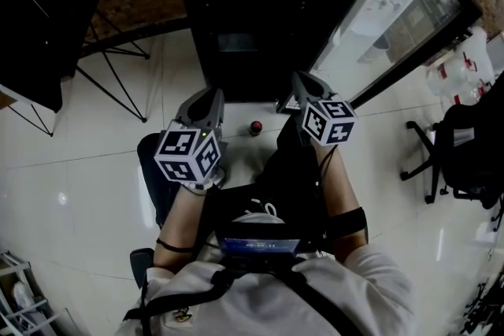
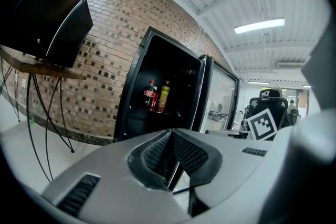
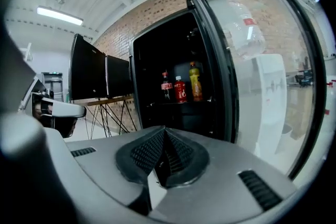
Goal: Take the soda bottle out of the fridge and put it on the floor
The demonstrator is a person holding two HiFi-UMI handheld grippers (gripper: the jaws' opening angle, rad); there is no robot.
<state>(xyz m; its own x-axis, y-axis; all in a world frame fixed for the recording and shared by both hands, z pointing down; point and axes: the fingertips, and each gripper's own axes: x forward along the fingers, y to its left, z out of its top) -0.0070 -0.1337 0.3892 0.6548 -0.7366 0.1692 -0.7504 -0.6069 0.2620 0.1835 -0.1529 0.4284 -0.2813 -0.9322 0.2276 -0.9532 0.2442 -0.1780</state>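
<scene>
Head down; gripper views apparently share fridge [image 2: 137, 113] [image 3: 173, 113].

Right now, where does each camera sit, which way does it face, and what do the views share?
Head view: on the person's head, looking steeply down at the open fridge; both forearms, the left claw and right claw show.
Left gripper view: on the left claw, facing the fridge's bottles along its shut jaws; the right claw's marker cube shows.
Right gripper view: on the right claw, facing the bottles and glass door along shut jaws.
Shared: all three see the bottles.
</scene>
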